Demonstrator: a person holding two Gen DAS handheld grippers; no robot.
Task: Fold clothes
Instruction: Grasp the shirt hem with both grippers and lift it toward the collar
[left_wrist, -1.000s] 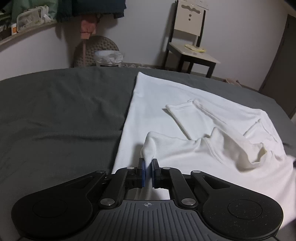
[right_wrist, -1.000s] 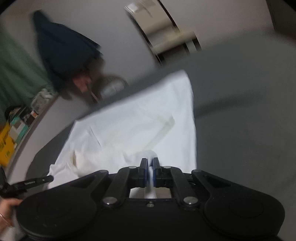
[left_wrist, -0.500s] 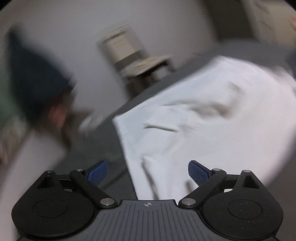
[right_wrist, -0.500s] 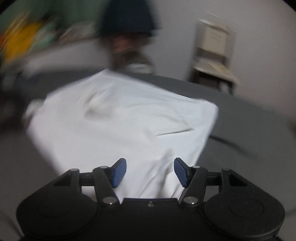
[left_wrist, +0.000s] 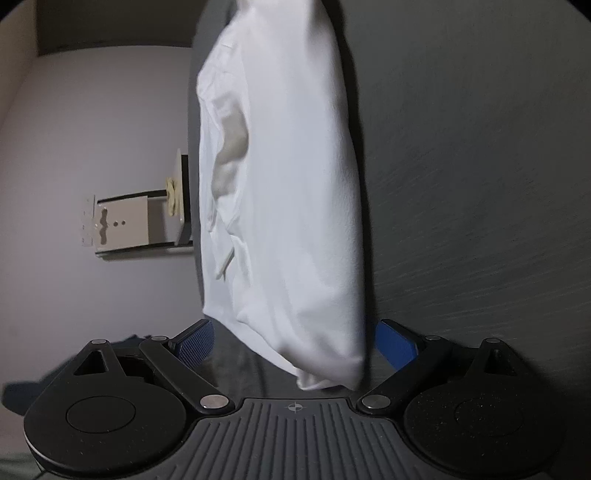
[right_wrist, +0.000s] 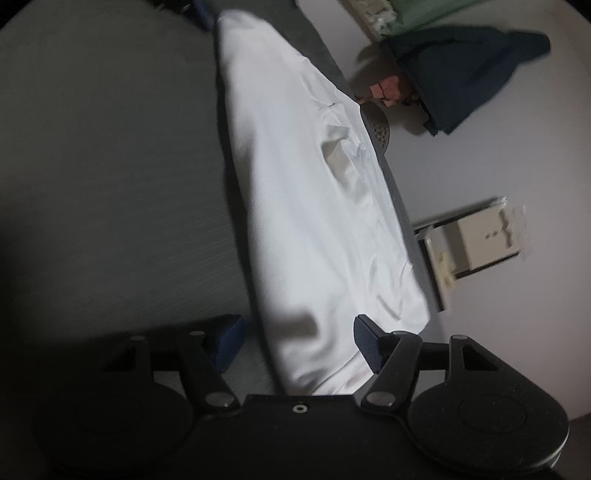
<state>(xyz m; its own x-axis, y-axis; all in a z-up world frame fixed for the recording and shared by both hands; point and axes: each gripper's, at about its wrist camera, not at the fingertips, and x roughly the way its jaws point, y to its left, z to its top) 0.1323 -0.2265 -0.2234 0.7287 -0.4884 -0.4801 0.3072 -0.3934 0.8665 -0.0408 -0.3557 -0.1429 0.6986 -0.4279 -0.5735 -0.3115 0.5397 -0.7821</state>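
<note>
Bed (left_wrist: 480, 166) has a dark grey cover, visible in both wrist views (right_wrist: 110, 166). White garment (left_wrist: 288, 192) lies flat on it, folded into a long narrow strip (right_wrist: 314, 221), one long edge near the bed's edge.

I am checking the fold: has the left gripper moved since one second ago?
Yes. The left gripper has let go and rolled sideways: the chair, upright before, now lies on its side in the left wrist view. The jaws stand open around the shirt end.
</note>
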